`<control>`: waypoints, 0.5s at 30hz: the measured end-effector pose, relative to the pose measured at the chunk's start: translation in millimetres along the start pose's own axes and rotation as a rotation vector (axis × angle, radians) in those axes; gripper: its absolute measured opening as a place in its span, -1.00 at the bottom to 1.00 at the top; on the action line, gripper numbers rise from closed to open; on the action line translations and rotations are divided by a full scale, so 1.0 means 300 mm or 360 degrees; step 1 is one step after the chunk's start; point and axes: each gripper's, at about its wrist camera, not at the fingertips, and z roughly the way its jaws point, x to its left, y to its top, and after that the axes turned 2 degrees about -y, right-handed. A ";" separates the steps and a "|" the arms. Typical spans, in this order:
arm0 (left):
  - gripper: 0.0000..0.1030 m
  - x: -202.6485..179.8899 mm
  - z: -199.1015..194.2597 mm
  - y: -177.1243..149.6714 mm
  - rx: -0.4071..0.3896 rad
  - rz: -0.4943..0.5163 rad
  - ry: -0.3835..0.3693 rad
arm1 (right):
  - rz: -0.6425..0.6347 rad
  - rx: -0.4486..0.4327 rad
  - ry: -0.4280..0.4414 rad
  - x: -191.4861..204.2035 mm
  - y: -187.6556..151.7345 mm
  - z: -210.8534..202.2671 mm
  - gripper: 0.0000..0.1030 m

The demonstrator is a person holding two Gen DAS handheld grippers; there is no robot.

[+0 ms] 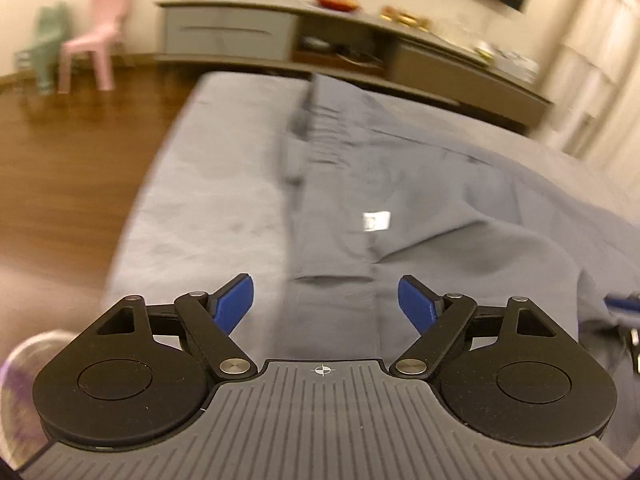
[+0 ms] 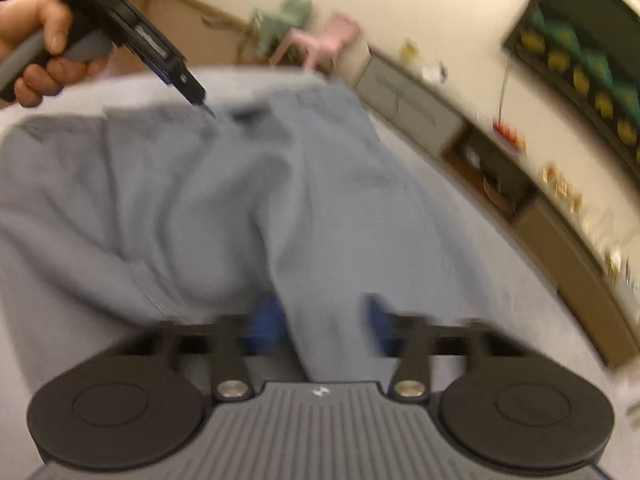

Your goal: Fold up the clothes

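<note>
The left gripper [image 1: 326, 300] had its 2 blue fingers [image 1: 234, 300] spread wide, hovering empty just above the near edge of the grey garment [image 1: 360, 184]. The right gripper [image 2: 320, 320] also had its fingers [image 2: 266, 320] apart, with a fold of the garment lying between them, though blur hid any contact. The garment lay spread on the grey bed [image 1: 208, 184].

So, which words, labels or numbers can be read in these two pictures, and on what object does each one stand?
None can be read.
White tag on the grey trousers: print too small and blurred.
White lettering on the left gripper body: blurred, unreadable.
Wall picture: only yellow shapes.
</note>
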 end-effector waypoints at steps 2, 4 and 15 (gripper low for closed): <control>0.40 -0.014 0.027 0.005 0.0013 0.0067 -0.0102 | 0.0053 0.0012 0.0022 -0.028 -0.031 0.005 -0.94; 0.24 -0.036 0.043 0.012 0.0005 0.0158 -0.0143 | 0.0062 0.0004 0.0014 -0.037 -0.061 0.001 -0.96; 0.23 -0.009 0.047 0.026 -0.0016 0.0177 -0.0114 | 0.0177 -0.0107 0.0002 -0.042 -0.070 -0.069 -0.95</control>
